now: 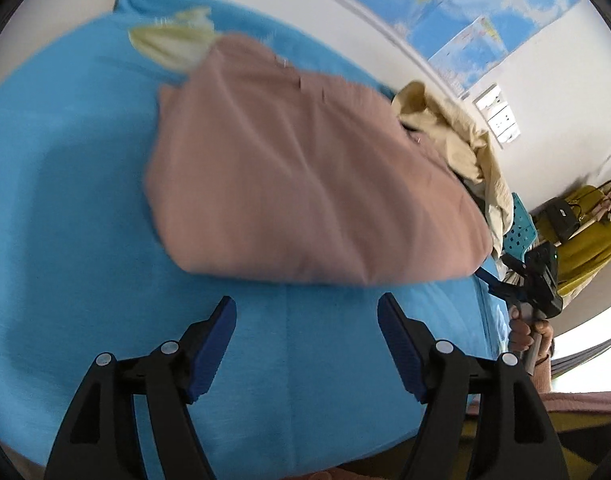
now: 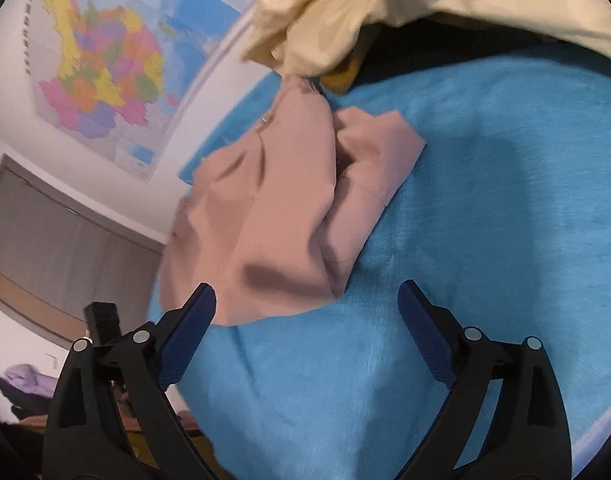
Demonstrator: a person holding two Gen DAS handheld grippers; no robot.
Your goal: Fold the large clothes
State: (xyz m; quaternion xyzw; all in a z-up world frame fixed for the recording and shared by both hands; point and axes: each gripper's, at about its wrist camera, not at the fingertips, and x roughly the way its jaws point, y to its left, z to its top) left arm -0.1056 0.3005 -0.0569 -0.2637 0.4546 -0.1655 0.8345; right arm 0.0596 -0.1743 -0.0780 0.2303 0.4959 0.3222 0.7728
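Observation:
A dusty-pink garment [image 1: 305,184] lies folded into a thick bundle on the blue cover [image 1: 65,208]. My left gripper [image 1: 307,312] is open and empty, just short of the bundle's near edge. In the right wrist view the same pink garment [image 2: 273,216] shows its layered end on the blue cover [image 2: 485,200]. My right gripper [image 2: 307,300] is open and empty, its left finger close to the bundle's near corner. The right gripper also shows in the left wrist view [image 1: 517,280], held by a hand at the cover's right edge.
A crumpled cream garment [image 1: 457,136] lies beyond the pink bundle; it also shows in the right wrist view [image 2: 385,8]. A pale yellow-green cloth [image 1: 173,40] lies at the far left of the cover. Maps [image 2: 101,60] hang on the wall. A blue perforated chair [image 1: 519,232] stands at the right.

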